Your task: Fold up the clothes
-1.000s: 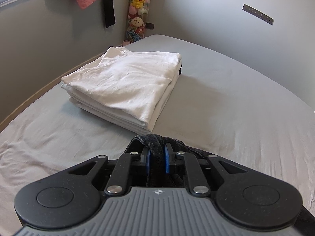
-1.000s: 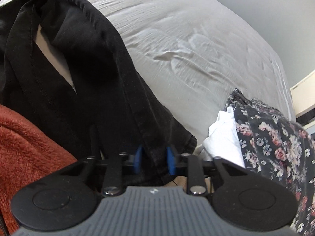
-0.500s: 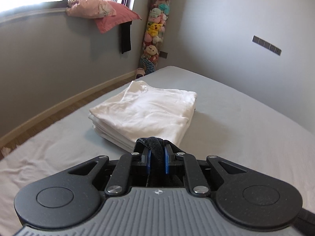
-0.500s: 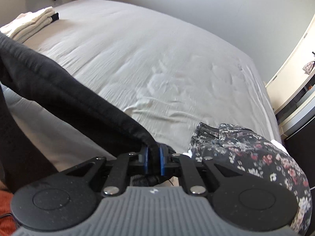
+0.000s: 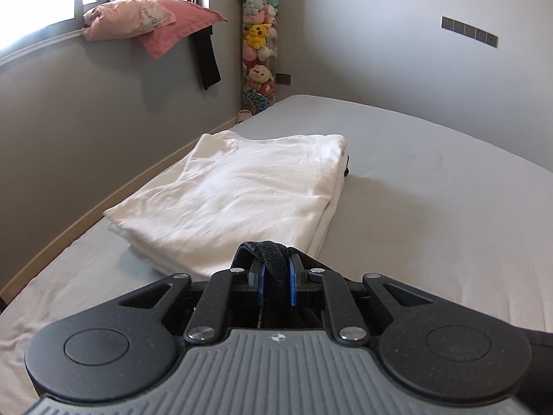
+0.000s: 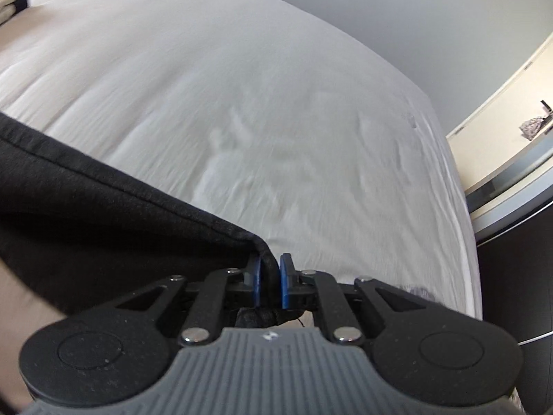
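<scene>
My left gripper (image 5: 275,282) is shut on a bunched edge of a black garment (image 5: 268,252), held above the grey bed sheet (image 5: 432,214). My right gripper (image 6: 269,282) is shut on another edge of the same black garment (image 6: 103,221), which stretches taut away to the left over the bed (image 6: 242,103). A stack of folded white clothes (image 5: 238,190) lies on the bed just beyond my left gripper, near the bed's left edge.
A window sill with pink pillows (image 5: 148,20) and a tall tube of plush toys (image 5: 257,41) stand by the far wall. The folded stack's corner (image 6: 10,0) shows at the right wrist view's top left. A doorway and cabinet (image 6: 511,159) lie right of the bed.
Both grippers have lifted and moved forward over the bed with the black garment. The right gripper closed on the hem and left the floral clothes pile behind; the garment now hangs taut.
</scene>
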Demonstrator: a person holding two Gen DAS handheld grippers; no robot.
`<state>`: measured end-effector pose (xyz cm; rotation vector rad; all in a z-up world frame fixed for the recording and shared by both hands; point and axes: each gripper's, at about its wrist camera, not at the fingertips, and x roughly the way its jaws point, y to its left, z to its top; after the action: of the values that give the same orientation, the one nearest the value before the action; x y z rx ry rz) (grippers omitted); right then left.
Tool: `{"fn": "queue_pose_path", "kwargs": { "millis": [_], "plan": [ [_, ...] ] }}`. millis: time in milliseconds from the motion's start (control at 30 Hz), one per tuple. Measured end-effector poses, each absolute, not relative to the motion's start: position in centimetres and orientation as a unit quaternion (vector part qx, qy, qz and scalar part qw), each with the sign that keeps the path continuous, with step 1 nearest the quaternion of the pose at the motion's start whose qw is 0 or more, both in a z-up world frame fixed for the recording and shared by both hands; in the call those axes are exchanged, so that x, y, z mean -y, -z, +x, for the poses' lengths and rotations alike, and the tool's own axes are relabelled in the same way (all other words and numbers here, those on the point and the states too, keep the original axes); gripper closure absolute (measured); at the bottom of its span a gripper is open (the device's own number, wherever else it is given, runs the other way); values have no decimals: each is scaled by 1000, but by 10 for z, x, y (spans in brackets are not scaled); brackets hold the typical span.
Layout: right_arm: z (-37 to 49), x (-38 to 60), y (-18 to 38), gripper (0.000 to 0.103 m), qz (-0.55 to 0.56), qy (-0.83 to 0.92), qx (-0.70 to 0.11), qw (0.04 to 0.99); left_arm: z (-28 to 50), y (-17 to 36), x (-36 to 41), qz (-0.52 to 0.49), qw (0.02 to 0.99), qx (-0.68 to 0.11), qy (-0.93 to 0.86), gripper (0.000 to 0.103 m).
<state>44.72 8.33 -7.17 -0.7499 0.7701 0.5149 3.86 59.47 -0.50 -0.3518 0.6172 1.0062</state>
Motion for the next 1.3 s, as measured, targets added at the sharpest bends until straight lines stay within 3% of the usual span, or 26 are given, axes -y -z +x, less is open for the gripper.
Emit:
{"fn": "queue_pose_path", "kwargs": {
  "millis": [367, 400, 433, 500, 800, 933, 1000, 1067, 1100, 1133, 1300],
  "plan": [
    [517, -146, 149, 89, -345, -212, -362, 839, 83, 58, -605, -101, 808, -335, -473, 87],
    [517, -146, 147, 85, -342, -213, -357, 842, 83, 58, -604, -99, 809, -335, -473, 86],
    [516, -145, 145, 71, -338, -212, -351, 847, 83, 59, -603, -96, 810, -335, -472, 86],
    [516, -136, 135, 59, -318, -207, -339, 861, 82, 60, -602, -93, 811, -336, -470, 86],
    [490, -14, 111, 56, -92, -147, -429, 887, 77, 58, -598, -102, 811, -332, -471, 85],
    [480, 35, 136, 38, 64, -133, -484, 862, 76, 55, -598, -112, 807, -332, -476, 85],
    [478, 46, 155, 39, 143, -134, -502, 843, 76, 55, -598, -114, 803, -335, -479, 84],
    [477, 49, 170, 46, 198, -139, -510, 825, 77, 55, -597, -116, 800, -338, -482, 84],
    [476, 47, 174, 67, 213, -136, -507, 824, 76, 55, -598, -116, 799, -339, -484, 84],
    [475, 44, 175, 74, 217, -133, -502, 827, 76, 55, -598, -118, 797, -340, -485, 84],
    [464, 23, 154, 82, 132, -114, -462, 870, 77, 54, -598, -111, 793, -348, -488, 84]
  ]
}}
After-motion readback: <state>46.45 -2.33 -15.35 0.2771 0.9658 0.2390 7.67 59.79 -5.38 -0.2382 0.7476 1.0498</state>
